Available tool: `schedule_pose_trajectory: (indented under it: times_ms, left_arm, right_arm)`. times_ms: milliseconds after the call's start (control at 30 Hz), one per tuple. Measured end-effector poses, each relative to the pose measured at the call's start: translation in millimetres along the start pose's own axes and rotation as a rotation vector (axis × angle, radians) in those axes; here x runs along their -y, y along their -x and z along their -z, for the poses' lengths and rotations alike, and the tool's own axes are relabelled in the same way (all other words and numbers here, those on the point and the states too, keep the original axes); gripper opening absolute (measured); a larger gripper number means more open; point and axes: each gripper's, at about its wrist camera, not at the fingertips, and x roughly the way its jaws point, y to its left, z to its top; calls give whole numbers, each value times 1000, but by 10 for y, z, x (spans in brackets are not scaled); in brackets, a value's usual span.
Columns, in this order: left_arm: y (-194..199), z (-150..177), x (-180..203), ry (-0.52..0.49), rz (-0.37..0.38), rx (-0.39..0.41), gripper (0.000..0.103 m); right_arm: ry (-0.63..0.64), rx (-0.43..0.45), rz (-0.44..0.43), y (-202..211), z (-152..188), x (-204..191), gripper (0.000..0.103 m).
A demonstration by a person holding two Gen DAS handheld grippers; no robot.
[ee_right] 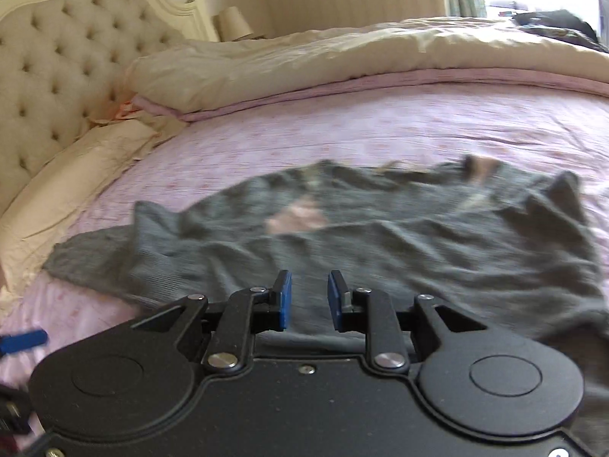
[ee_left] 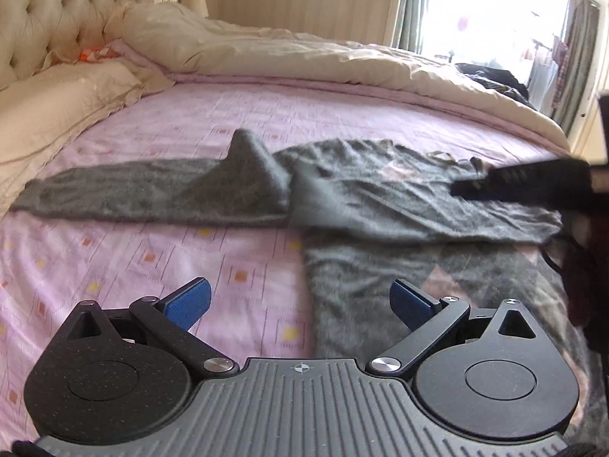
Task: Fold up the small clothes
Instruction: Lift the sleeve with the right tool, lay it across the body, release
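A grey knit sweater point(ee_left: 380, 198) lies on the pink bedsheet point(ee_left: 152, 259), one sleeve point(ee_left: 114, 194) stretched out to the left and the other folded across the body. My left gripper point(ee_left: 300, 301) is wide open and empty, above the sweater's left edge. My right gripper point(ee_right: 309, 301) hovers over the sweater point(ee_right: 380, 240), its blue pads a small gap apart with nothing between them. The right gripper also shows blurred at the right edge of the left wrist view point(ee_left: 521, 182).
A cream duvet point(ee_left: 304, 53) is bunched along the far side of the bed. A tufted headboard point(ee_right: 57, 76) and pillows point(ee_left: 57, 99) are at the left. Dark clothes point(ee_left: 495, 76) lie at the far right by the window.
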Motion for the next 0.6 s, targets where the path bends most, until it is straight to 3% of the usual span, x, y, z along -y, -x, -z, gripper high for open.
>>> schedule_pose_trajectory:
  times_ms: [100,167,200,233,333,367,400,433,500,600]
  left_arm:
    - [-68,-104,109,-23,18,23,102]
    - [-124,-143,200,-46,25,29,102]
    - [-152,-150,251,-60,29,30,102]
    - [-174,-140,301,-75,32,30,102]
    - [-268,-121,413,-107,40,29,102]
    - [-304,-106,438,-112,44,26,102]
    - [-339,-89,454,-114,49,22,102]
    - [-376,-67,467,-114,52,21,102]
    - [-464,-12,484,-103,50,9,102]
    - [-582,95,464,-77,53,-19,102]
  right_arm:
    - [3,-11,126,52,79,417,33]
    - [-34,-22,280,84,155,752,32]
    - [-59,-16,338,121,193,907,24]
    - [-102,16,341,211,237,1105,1]
    - [-222,51,283,421,248,1374,0]
    - [-195,66,304,469,212,1339,1]
    - [-164,80,323,500,176,1297,24]
    - [-144,104,336,532,123,1261,29]
    - [-162,120,287,527,19,1290,29]
    - [-170,111,250,399,-125,1348,45]
